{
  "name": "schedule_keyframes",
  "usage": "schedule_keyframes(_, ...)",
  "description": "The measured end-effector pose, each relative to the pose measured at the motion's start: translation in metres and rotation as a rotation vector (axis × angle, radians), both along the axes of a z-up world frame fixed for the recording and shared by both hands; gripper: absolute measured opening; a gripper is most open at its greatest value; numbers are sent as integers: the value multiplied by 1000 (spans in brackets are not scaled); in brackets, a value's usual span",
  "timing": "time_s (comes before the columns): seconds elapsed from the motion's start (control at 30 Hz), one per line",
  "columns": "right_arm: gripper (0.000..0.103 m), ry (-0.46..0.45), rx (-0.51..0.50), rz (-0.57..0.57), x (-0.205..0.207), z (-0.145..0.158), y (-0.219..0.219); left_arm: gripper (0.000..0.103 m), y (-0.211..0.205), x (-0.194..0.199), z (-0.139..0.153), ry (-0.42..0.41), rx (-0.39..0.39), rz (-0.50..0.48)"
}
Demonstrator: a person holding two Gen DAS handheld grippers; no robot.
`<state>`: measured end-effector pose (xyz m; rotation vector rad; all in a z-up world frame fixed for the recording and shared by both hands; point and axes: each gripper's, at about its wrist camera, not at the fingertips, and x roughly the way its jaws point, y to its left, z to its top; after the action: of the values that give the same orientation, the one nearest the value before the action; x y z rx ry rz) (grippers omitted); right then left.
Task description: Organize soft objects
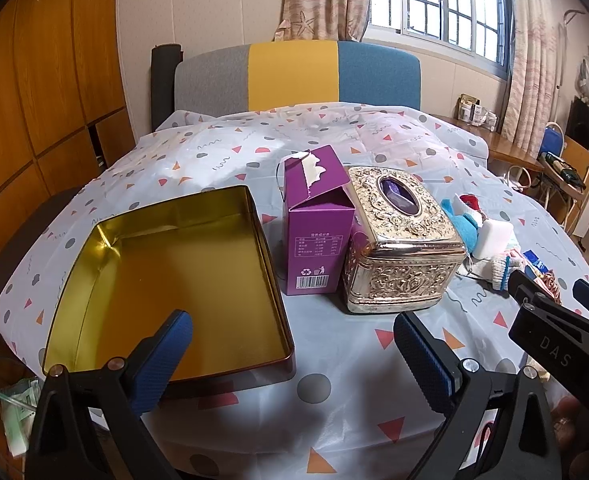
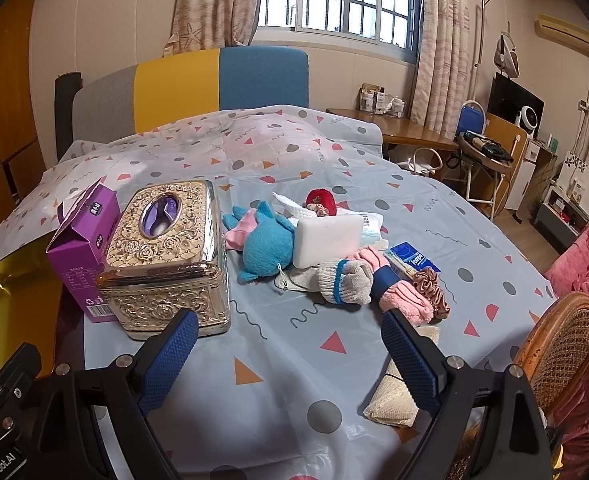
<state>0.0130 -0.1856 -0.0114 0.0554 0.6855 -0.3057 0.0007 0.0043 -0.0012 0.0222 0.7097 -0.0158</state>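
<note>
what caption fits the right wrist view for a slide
Open right gripper faces a pile of soft toys and gloves beside an ornate tissue box.

A pale plastic tablecloth [image 2: 294, 344] carries coral triangles, grey dots and squiggles. On it, left of the embossed gold tissue box [image 2: 166, 256], stands a purple carton [image 2: 82, 240]; right lie a turquoise plush toy [image 2: 266, 248], white sponge [image 2: 328, 238] and pink fuzzy sock [image 2: 404, 302].

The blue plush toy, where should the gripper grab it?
Probably pinch the blue plush toy on its round body, coming from above and the near side. The white sponge leans on its right, and the right gripper is open, with clear cloth before it.
</note>
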Motion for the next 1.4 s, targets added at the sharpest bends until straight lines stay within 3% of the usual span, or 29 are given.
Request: schedule_keyframes(1.4,95,3,-8,9,1,-2,3,102,1,-1,-4,20,-5,-1)
